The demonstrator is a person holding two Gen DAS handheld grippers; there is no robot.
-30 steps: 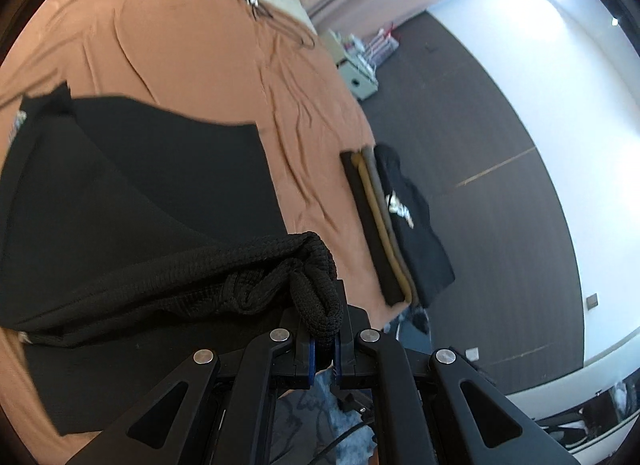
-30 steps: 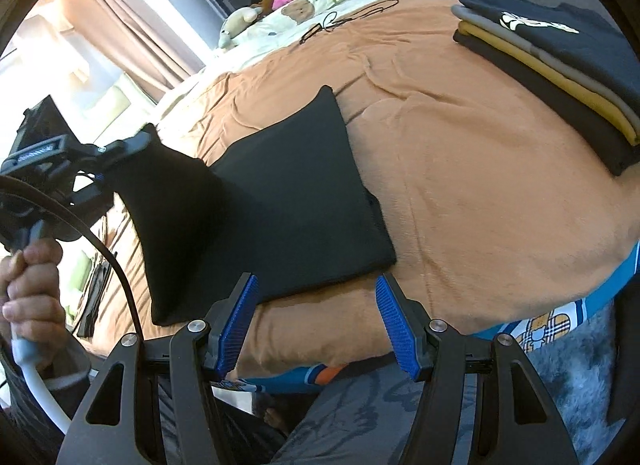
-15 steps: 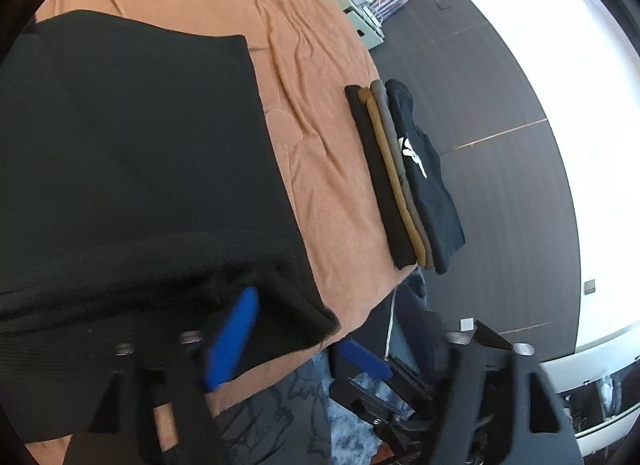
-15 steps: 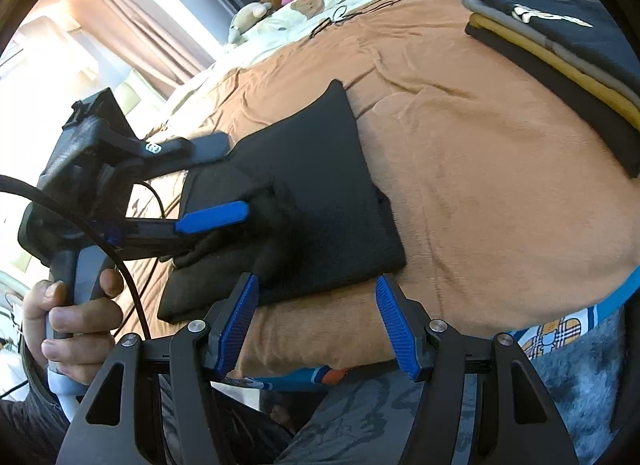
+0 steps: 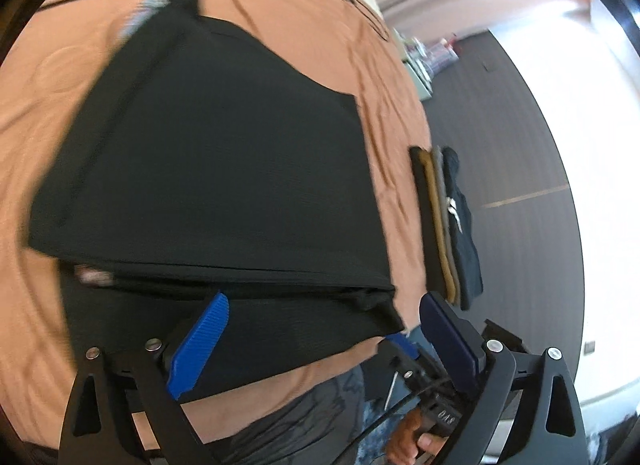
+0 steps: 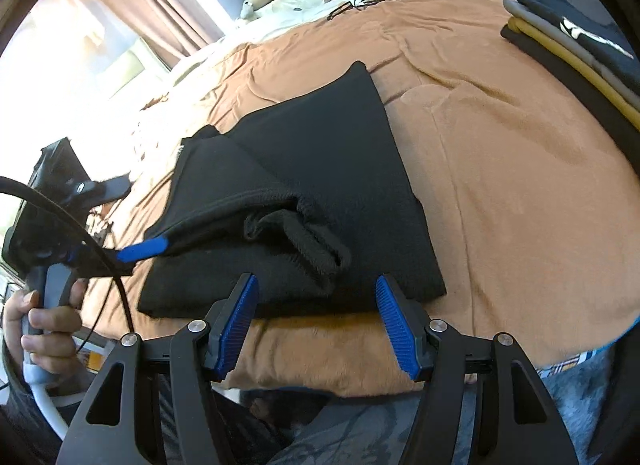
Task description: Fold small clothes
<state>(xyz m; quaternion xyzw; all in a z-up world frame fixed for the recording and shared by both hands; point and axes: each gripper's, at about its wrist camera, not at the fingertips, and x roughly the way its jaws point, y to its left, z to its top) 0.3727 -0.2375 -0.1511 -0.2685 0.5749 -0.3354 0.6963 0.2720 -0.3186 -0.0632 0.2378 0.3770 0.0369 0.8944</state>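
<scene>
daylight floods in through the window (image 6: 60, 77) at the left of the right wrist view, blown out to white there. the floor (image 5: 560, 77) glares white at the right of the left wrist view. that view is smeared by motion blur, worst on the black garment (image 5: 216, 169). both pictures bend at the edges inside a dark round rim.

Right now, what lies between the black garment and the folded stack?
Only bare brown blanket separates the garment from the stack, in the right wrist view.

Garment (image 6: 320, 169) on bed (image 6: 520, 193); folded stack (image 6: 576, 45) far right
</scene>
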